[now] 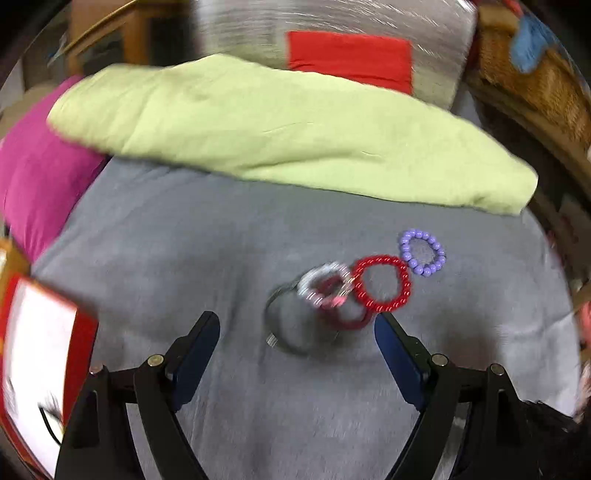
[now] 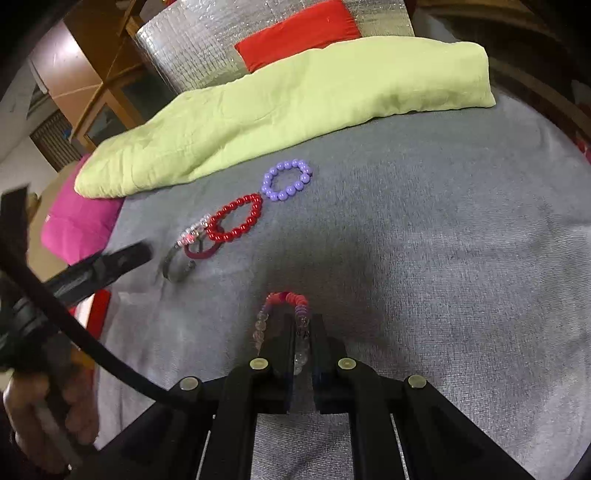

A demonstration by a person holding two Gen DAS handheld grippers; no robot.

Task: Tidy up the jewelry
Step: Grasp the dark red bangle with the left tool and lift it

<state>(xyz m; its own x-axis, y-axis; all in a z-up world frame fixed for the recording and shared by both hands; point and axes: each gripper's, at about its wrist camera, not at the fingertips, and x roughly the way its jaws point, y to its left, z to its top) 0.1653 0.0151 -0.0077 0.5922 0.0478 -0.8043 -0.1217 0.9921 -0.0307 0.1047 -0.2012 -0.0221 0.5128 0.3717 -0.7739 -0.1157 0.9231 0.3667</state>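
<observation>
My right gripper (image 2: 304,321) is shut on a bracelet of pink, purple and clear beads (image 2: 286,300), whose loop sticks out past the fingertips just above the grey blanket (image 2: 424,258). My left gripper (image 1: 295,321) stands open over a small pile on the blanket, touching none of it. The pile holds a metal bangle (image 1: 284,328), a dark red ring (image 1: 351,321), a clear and pink bead bracelet (image 1: 325,286) and a red bead bracelet (image 1: 382,282). A purple bead bracelet (image 1: 423,253) lies just beyond. The left wrist view is blurred.
A light green pillow (image 1: 277,125) lies across the far side of the blanket, with a pink cushion (image 1: 37,177) to its left. A silver foil panel with a red patch (image 2: 299,33) stands behind. A red and white box (image 1: 37,350) sits at the left. A person's hand (image 2: 37,406) holds the left gripper.
</observation>
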